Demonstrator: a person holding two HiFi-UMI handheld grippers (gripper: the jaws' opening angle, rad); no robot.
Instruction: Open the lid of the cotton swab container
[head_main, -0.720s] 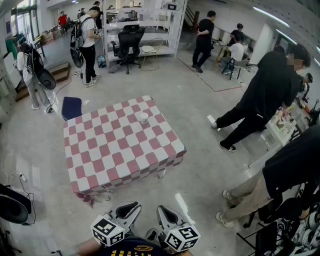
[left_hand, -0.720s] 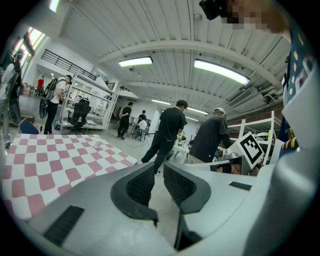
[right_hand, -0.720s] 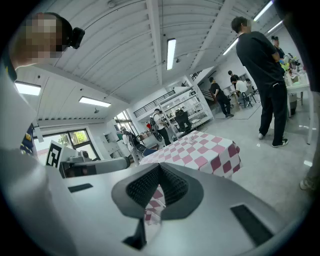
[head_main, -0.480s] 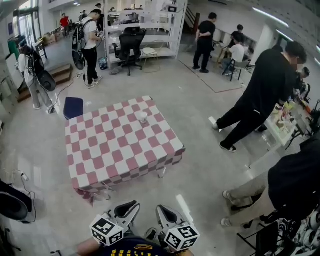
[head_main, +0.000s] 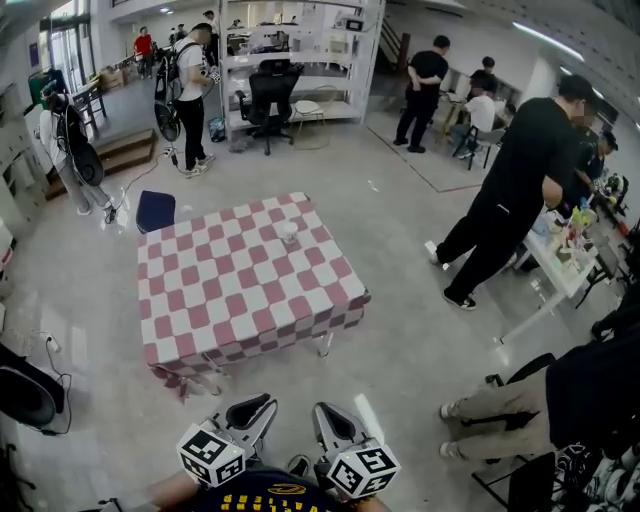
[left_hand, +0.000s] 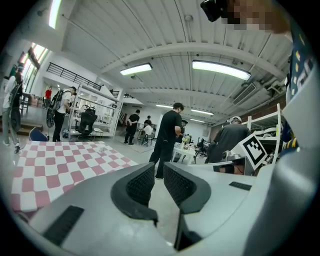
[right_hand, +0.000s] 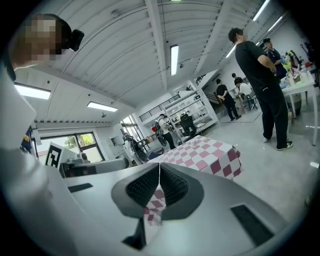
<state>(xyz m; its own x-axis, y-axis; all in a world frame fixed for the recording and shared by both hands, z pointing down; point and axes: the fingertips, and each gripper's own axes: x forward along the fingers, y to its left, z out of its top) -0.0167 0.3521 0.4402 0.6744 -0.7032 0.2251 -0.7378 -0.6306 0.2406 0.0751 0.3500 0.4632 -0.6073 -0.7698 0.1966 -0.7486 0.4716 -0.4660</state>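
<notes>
Standing toward the far side of the checkered table, the cotton swab container is small, pale and upright. It is too distant to tell whether its lid is on or lifted. Judged by its size, it is light and liable to tip or slide on the cloth. Brace the body low and grip the lid at its rim. The left gripper is closed to a slit and the right gripper is pressed together — both empty, well short of the table.

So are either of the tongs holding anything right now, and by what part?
Nothing is held. The left tongs and right tongs are both closed and empty; the cotton swab container stands untouched on the checkered table.
</notes>
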